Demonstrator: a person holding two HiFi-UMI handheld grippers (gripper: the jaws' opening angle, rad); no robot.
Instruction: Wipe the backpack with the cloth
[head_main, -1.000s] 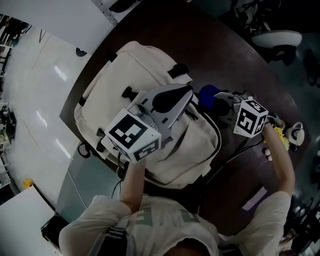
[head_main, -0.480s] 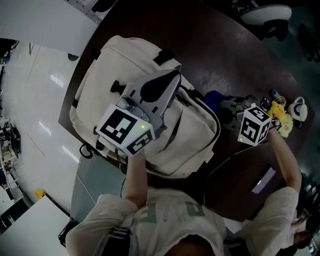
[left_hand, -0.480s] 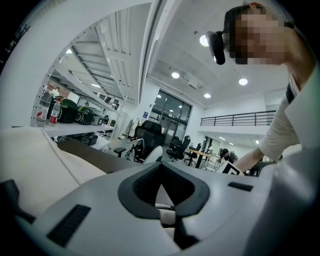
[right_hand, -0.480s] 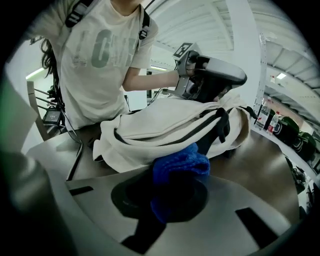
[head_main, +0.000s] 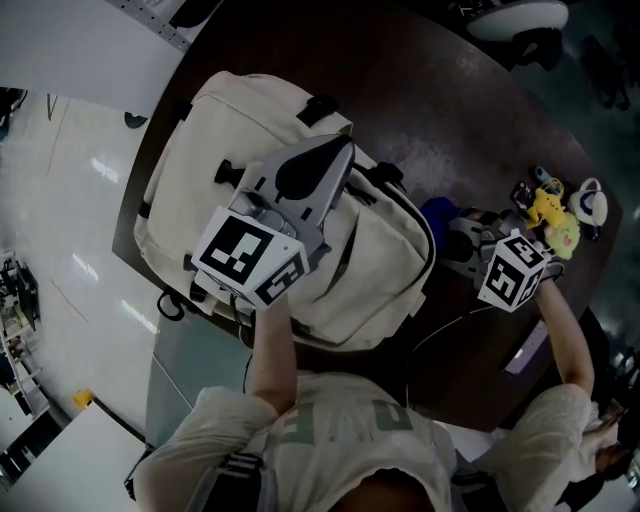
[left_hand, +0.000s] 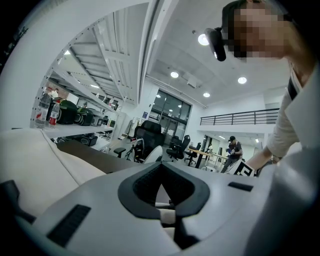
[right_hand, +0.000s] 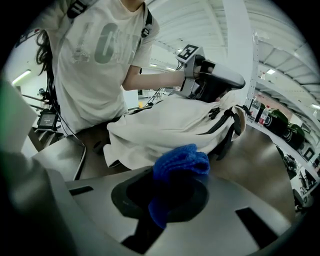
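My right gripper (right_hand: 170, 197) is clenched on the blue cloth (right_hand: 181, 161), which bunches up out of its jaws just beside the cream backpack (head_main: 225, 125). My left gripper (left_hand: 161, 170) has its jaws pressed together, poised over the backpack. The backpack lies on the dark table (head_main: 450, 110).

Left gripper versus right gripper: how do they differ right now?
The left gripper lies on top of the cream backpack, apparently closed on its fabric. The right gripper hangs beside the backpack, over the dark table. The right gripper holds a blue cloth, and the left gripper has none. Both are shut.
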